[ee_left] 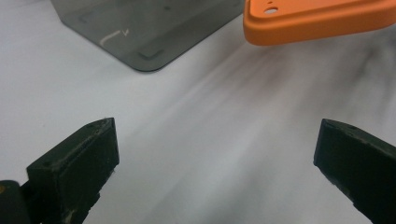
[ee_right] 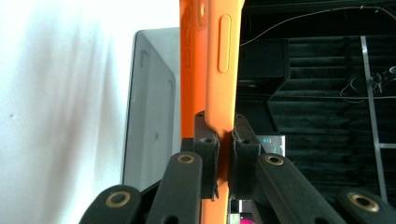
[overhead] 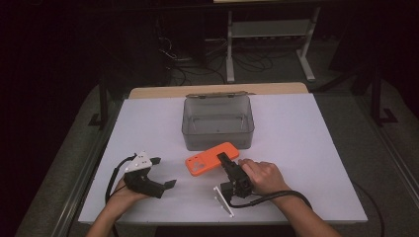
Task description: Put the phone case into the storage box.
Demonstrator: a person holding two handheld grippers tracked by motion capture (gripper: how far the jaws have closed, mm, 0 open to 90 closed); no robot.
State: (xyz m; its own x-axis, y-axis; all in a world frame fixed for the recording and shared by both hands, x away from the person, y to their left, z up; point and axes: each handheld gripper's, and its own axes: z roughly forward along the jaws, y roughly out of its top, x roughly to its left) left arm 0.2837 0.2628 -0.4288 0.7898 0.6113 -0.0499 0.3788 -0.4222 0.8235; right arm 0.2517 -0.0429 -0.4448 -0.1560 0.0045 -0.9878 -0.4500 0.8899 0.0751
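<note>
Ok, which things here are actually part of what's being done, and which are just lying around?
In the job:
- orange phone case, clamped by the right gripper
- grey clear box, open, just behind the case
- left gripper, jaws wide apart, nothing between them

Just lying about:
- white table they rest on
- metal rack on the floor behind
- cables on the floor

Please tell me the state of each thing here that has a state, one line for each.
Orange rubbery phone case: gripped at one end by the right tool, beside the box.
Smoky grey transparent plastic box: upright on the table, lid open, nothing visible inside.
Left tool: jaws wide open, holding nothing.
Right tool: shut on the case.
</note>
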